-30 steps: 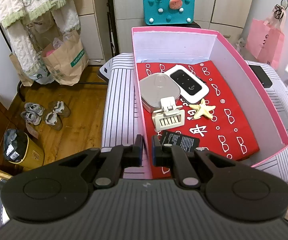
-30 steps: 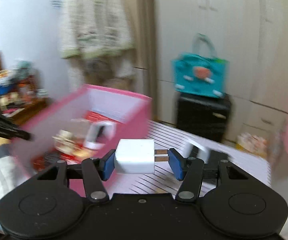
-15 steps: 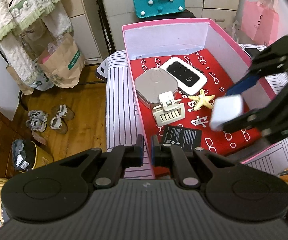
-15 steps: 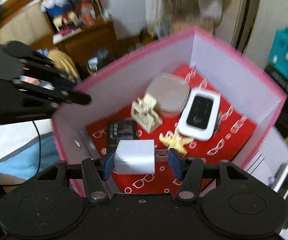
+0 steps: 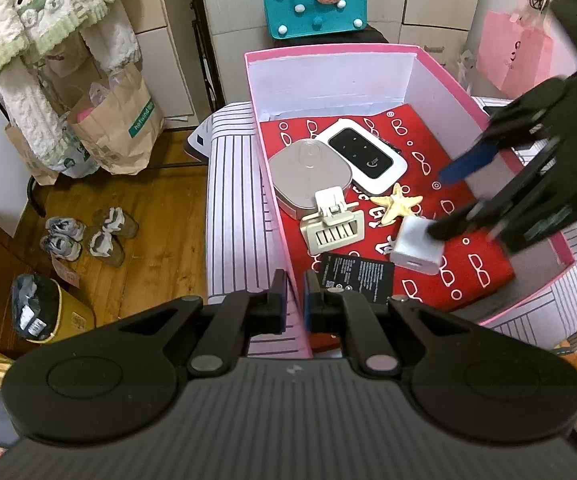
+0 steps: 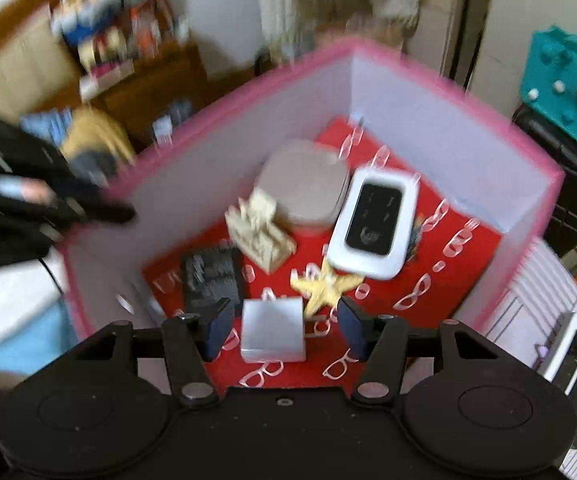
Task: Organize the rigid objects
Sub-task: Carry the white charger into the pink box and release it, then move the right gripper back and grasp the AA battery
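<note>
A pink box (image 5: 328, 53) with a red patterned liner stands on a striped surface. My left gripper (image 5: 296, 296) is shut on the box's near wall at its corner. Inside lie a grey square case (image 5: 310, 176), a white device with a black screen (image 5: 362, 156), a beige clip (image 5: 334, 230), a yellow starfish (image 5: 396, 208) and a black battery (image 5: 356, 274). A white charger cube (image 6: 272, 328) rests on the liner beside the starfish (image 6: 326, 286). My right gripper (image 6: 284, 326) hangs over it, open, with a gap between each pad and the cube. In the left wrist view the right gripper (image 5: 440, 204) reaches in from the right.
The striped surface (image 5: 232, 200) runs past the box on both sides; another white device (image 6: 568, 348) lies on it to the right. A teal felt bag (image 5: 312, 4) stands behind the box and a pink bag (image 5: 516, 56) at the far right. Shoes (image 5: 88, 236) sit on the wooden floor.
My right gripper swung over the box's right wall with the charger, came down to the liner and let it go. The left gripper kept its hold on the box wall.
</note>
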`<action>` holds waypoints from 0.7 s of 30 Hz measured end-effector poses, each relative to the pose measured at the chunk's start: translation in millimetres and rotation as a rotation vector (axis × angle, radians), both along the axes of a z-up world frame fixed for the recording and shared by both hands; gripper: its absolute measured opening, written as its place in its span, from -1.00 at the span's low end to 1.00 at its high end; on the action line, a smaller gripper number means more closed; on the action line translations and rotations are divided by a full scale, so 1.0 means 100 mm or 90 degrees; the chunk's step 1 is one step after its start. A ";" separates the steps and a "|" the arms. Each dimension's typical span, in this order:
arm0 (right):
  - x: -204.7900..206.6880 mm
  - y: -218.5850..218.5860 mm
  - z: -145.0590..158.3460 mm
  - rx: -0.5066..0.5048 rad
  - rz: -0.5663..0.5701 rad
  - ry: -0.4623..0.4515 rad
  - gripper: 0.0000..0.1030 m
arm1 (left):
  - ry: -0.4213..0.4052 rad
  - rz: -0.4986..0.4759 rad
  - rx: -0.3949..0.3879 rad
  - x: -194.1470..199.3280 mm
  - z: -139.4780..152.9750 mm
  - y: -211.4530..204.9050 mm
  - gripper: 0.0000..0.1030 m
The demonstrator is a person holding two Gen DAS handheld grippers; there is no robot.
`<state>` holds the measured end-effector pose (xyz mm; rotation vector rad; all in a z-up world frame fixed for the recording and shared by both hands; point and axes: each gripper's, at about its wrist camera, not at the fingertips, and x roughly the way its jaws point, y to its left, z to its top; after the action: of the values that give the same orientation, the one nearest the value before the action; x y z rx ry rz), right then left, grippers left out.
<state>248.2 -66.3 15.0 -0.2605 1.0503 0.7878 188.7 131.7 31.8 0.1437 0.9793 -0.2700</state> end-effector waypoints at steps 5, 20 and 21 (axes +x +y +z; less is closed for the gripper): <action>-0.18 -0.51 0.41 0.085 -0.062 -0.083 0.32 | 0.003 0.009 -0.014 0.01 0.00 0.02 -0.85; -0.66 -1.96 -0.14 0.155 -0.333 -0.207 0.40 | -0.005 0.032 0.003 0.04 0.02 -0.06 -0.84; -0.66 -1.99 -0.21 0.158 -0.344 -0.202 0.39 | -0.004 0.033 0.006 0.04 0.03 -0.07 -0.84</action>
<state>182.1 -265.1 -6.0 0.1098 0.6664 0.3637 193.0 125.0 34.6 0.1270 0.9765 -0.2168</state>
